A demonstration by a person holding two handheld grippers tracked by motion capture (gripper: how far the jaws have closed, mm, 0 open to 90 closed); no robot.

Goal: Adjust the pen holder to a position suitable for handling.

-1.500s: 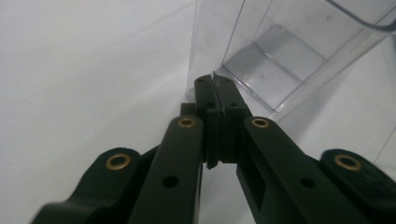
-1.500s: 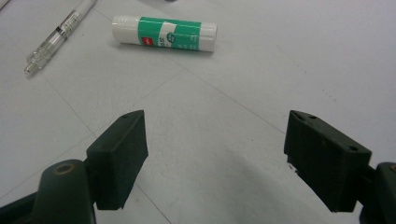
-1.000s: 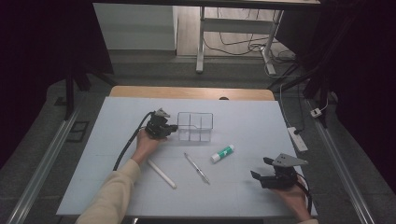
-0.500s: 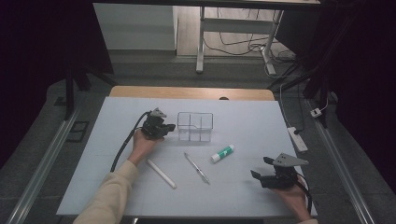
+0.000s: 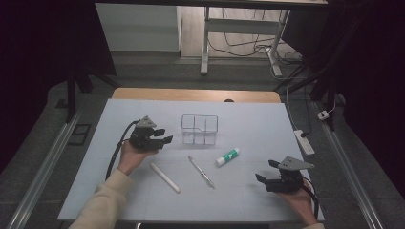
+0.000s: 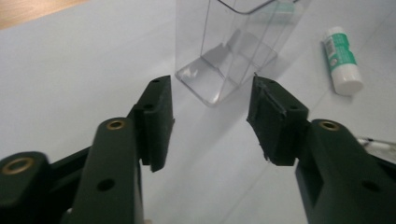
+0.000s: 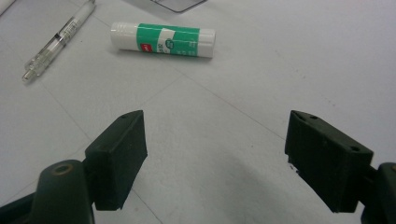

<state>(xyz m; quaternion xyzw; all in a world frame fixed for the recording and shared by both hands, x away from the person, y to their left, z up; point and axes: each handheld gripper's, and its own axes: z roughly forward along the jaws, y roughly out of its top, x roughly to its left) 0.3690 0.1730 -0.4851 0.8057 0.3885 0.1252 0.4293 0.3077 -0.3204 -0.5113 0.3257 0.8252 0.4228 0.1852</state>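
A clear plastic divided box (image 5: pixel 199 129) stands upright in the middle of the white table (image 5: pixel 248 119). My left gripper (image 5: pixel 162 135) is open just left of the box, jaws pointing at it; in its own view the left gripper (image 6: pixel 209 109) frames the box (image 6: pixel 233 51) with nothing between the jaws. A green-and-white glue stick (image 5: pixel 227 157) lies right of centre, also seen from both grippers (image 6: pixel 343 60) (image 7: pixel 163 40). A clear pen (image 5: pixel 201 171) (image 7: pixel 58 39) and a white marker (image 5: pixel 165 177) lie in front. My right gripper (image 5: pixel 266 171) (image 7: pixel 215 158) hovers open at the front right.
A wooden strip (image 5: pixel 191 94) runs along the table's far edge. A power strip (image 5: pixel 304 141) lies on the floor at the right. Desk legs and cables (image 5: pixel 239 43) stand beyond the table. Dark curtains flank both sides.
My left gripper has drifted slightly left and toward the front, away from the box. The right gripper has barely moved.
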